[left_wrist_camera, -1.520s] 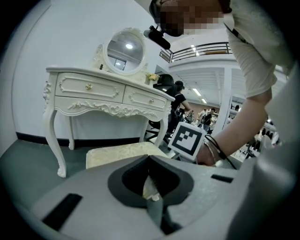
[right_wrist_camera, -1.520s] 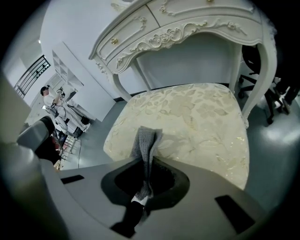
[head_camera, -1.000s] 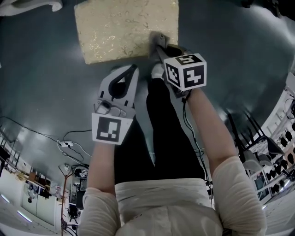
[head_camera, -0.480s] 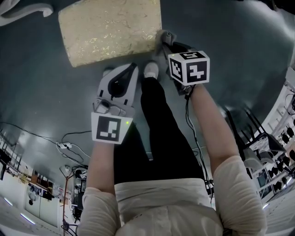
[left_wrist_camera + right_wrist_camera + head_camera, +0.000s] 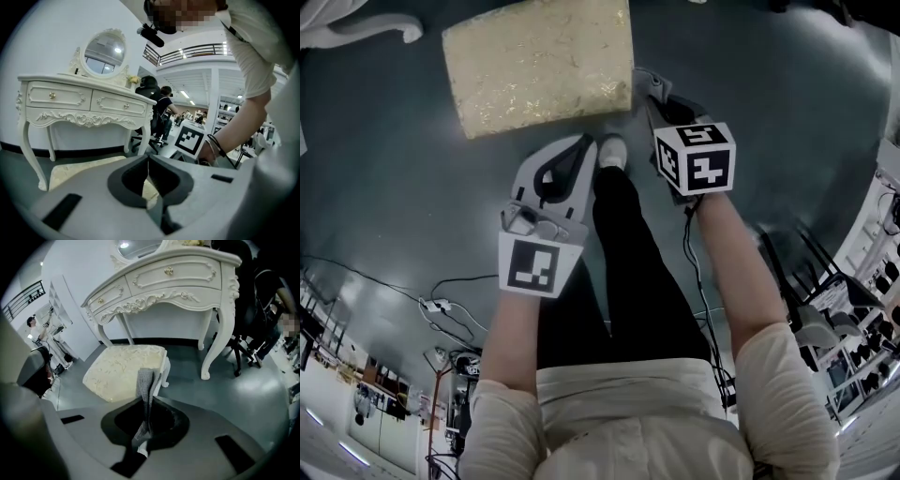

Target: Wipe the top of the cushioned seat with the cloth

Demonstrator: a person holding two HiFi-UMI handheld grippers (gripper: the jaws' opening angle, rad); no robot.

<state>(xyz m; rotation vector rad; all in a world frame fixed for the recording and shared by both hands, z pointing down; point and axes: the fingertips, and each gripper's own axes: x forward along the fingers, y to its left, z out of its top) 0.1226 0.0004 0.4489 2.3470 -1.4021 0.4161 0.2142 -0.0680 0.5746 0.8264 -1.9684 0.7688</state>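
Two grippers were out in front of the person, both low over the grey floor (image 5: 384, 187). Right gripper (image 5: 656, 96) had its jaws clamped on the grey cloth (image 5: 649, 81). In the right gripper view the right gripper (image 5: 146, 420) pinched the cloth (image 5: 145, 380) as a narrow folded strip running through the dark opening and sticking out past the tips. Beyond it sat the cushioned seat (image 5: 124, 371), cream with a gold pattern, white legs, in front of a white dressing table (image 5: 168, 282).

From the head view the cloth sat just beside the near right corner of the cushioned seat (image 5: 539, 61); contact with the seat top could not be told. Seat top otherwise bare.

Left gripper (image 5: 584, 142) hung nearer the person, short of the seat's near edge and just beside a white shoe (image 5: 612, 150). In the left gripper view the left gripper (image 5: 148, 159) had its jaws together with nothing in them; a patch of the seat (image 5: 84, 168) showed past the tips. The dressing table (image 5: 84, 101) with its oval mirror (image 5: 104, 49) stood behind.
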